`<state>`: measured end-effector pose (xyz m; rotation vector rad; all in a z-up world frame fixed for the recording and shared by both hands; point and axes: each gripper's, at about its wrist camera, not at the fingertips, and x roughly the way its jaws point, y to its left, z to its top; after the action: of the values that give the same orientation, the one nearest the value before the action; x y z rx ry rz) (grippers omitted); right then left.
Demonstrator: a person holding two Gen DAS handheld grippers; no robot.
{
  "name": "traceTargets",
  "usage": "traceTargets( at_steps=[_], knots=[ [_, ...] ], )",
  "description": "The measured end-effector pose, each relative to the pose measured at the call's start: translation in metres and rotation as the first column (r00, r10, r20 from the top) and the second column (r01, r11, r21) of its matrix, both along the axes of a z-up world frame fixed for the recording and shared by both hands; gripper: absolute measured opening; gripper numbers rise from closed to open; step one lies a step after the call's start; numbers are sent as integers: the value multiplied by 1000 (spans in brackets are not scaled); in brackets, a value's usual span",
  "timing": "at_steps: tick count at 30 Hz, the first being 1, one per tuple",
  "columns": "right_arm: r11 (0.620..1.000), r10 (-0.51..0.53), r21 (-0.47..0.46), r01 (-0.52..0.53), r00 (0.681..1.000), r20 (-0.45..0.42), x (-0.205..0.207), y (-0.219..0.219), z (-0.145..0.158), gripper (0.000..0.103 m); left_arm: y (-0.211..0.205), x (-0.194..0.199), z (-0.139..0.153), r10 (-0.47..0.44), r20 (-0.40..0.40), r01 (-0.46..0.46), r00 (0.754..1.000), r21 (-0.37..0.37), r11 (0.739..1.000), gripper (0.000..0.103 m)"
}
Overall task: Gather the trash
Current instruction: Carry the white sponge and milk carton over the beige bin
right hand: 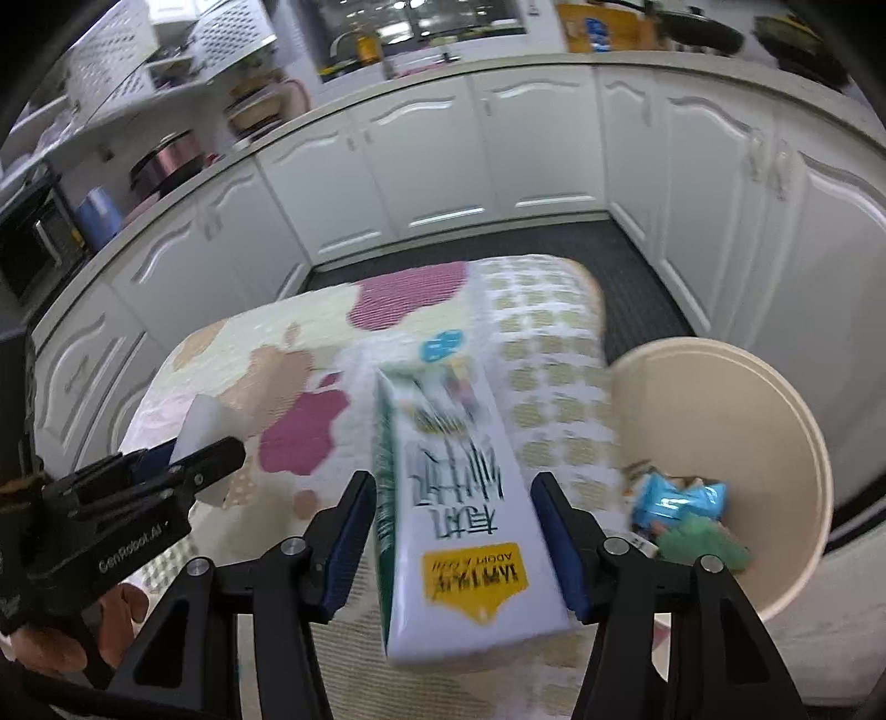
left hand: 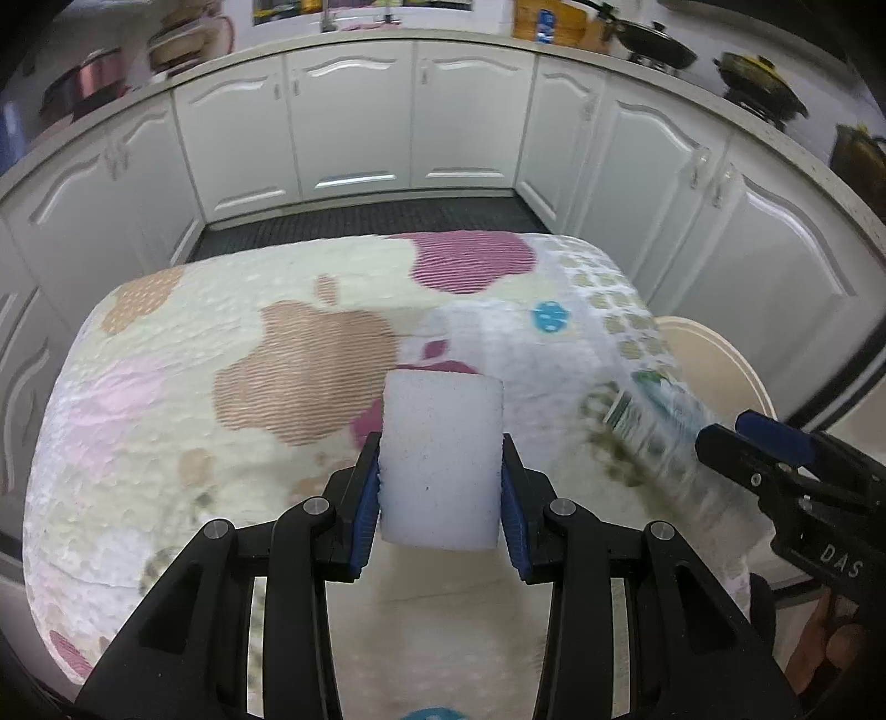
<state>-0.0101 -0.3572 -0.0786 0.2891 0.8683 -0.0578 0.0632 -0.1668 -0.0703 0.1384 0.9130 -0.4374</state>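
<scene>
My left gripper is shut on a white foam block, held upright above the patterned tablecloth. My right gripper is shut on a white and green milk carton with a yellow label, its length pointing away from the camera. In the right wrist view the left gripper and its foam block show at the left. The left wrist view catches the right gripper and the blurred carton at the right. A cream round bin stands just right of the table.
Inside the bin lie a blue wrapper and a green scrap. White kitchen cabinets ring the table, with a dark floor mat between them. Pots and pans sit on the counter. A hand holds the left gripper.
</scene>
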Motion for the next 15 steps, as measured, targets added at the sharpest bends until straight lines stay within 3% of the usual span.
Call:
traceTargets(
  at_steps=[7,11,15],
  knots=[
    [999,-31,38,32,999,-24,-9,-23,-8,55,-26,-8,-5,-47,-4,47,999,14,999,36],
    [995,-5,102,9,999,-44,-12,-23,-12,56,-25,-6,-7,-41,1,41,999,26,999,36],
    [995,21,97,-16,998,-55,-10,-13,-18,59,-20,-3,-10,-24,-7,24,1000,31,999,36]
  ],
)
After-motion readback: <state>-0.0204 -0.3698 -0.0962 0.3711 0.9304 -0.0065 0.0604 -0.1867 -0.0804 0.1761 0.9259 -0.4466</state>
